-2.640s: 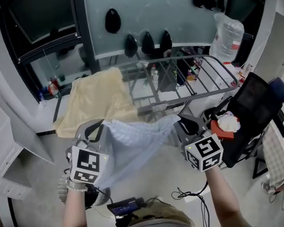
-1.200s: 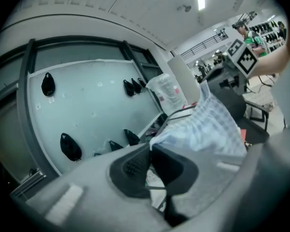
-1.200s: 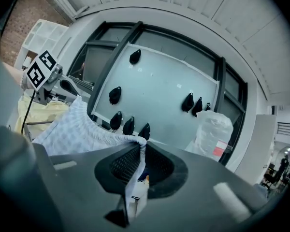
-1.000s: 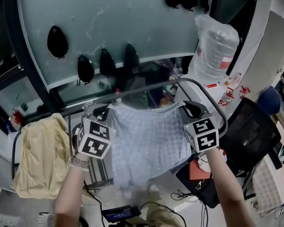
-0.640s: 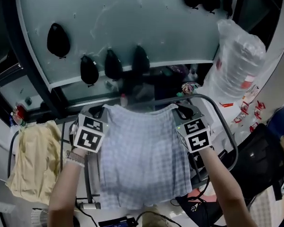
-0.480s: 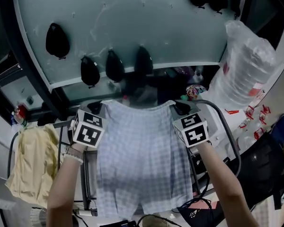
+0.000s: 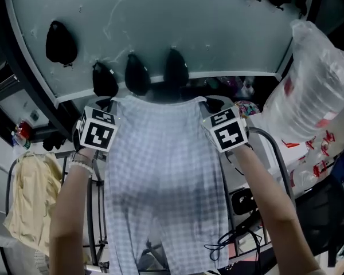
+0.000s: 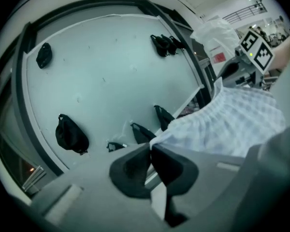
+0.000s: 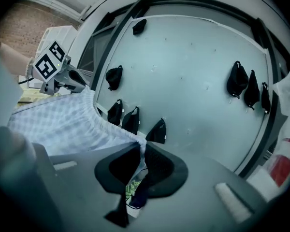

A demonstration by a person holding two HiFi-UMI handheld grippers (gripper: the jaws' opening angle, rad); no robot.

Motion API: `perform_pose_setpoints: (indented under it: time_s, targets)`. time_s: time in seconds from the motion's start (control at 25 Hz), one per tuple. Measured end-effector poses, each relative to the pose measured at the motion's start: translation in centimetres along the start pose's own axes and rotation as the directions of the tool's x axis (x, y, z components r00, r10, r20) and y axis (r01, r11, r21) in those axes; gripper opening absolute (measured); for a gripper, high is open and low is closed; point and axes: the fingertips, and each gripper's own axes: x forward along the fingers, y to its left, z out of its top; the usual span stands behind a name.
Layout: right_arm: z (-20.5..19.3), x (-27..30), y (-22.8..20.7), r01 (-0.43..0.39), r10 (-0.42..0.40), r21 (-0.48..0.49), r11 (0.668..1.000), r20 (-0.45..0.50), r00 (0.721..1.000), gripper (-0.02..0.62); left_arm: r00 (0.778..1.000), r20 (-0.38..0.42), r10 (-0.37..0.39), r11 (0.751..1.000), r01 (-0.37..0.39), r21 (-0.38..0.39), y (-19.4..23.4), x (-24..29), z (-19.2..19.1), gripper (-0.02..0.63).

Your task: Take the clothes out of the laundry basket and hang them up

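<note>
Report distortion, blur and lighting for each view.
Head view: dim, cool light; straight lines bowed; checked shorts fairly sharp. Left gripper view: heavy fisheye, black corners, foreground soft. Right gripper view: same fisheye; plastic bag smeared at the edge.

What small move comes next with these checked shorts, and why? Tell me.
Probably lower both grippers so the shorts drape over the drying rack: left gripper and right gripper each pinch a waistband corner, and the cloth hangs spread above the rack's bars.

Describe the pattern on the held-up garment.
The garment is pale blue-white checked; clearest in head view.
</note>
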Motion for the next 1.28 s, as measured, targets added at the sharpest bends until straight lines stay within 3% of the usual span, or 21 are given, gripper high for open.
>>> perform_pose_setpoints:
  time_s: [0.16,0.36,0.44,0.64,0.8,0.92,1.08,1.28]
  targets:
    - [-2.7,2.6,1.5,-0.087,0.086,-0.005,0.996,-0.064,0.994,0.032,0.997,-0.071,-0.04,0.998,0.037,-0.045,-1.9,2.8,-2.8,0.0]
    - [-7.1,4.4,4.3,-0.18,0.178,0.0,0.984,-0.154,0.972,0.035,0.978,-0.18,-0.101,0.995,0.094,-0.047,-5.4,4.4,-8.0,0.003]
    - [-7.5,4.4,4.6,-0.193,0.194,0.017,0.981,-0.156,0.969,0.046,0.971,-0.2,-0.131,0.991,0.12,-0.067,-6.2,4.5,-9.1,0.047]
    - [-7.4,3.3,4.7,-0.197,0.202,0.043,0.979,-0.156,0.967,0.181,0.972,-0.173,-0.159,0.984,0.142,-0.107,-6.6,2.8,-9.1,0.138]
    - [-4.8,0.3,5.1,-0.167,0.171,0.076,0.983,-0.041,0.984,0.181,0.99,-0.09,-0.105,0.988,0.093,-0.124,-5.6,-1.1,-7.6,0.14]
    - [-1.3,-2.6,7.5,-0.179,0.176,0.058,0.982,0.062,0.983,0.181,0.998,-0.016,-0.054,0.991,0.052,-0.122,-4.7,-5.4,-6.5,0.135]
    - [4.2,-6.1,12.9,-0.241,0.235,0.011,0.97,0.184,0.954,0.176,0.995,0.086,0.048,0.986,-0.033,-0.166,-2.3,-13.1,-5.8,0.091]
    - [11.8,-11.7,21.5,-0.31,0.322,-0.089,0.947,0.319,0.891,0.046,0.963,0.165,0.212,0.958,-0.172,-0.231,1.7,-25.4,-7.1,0.023]
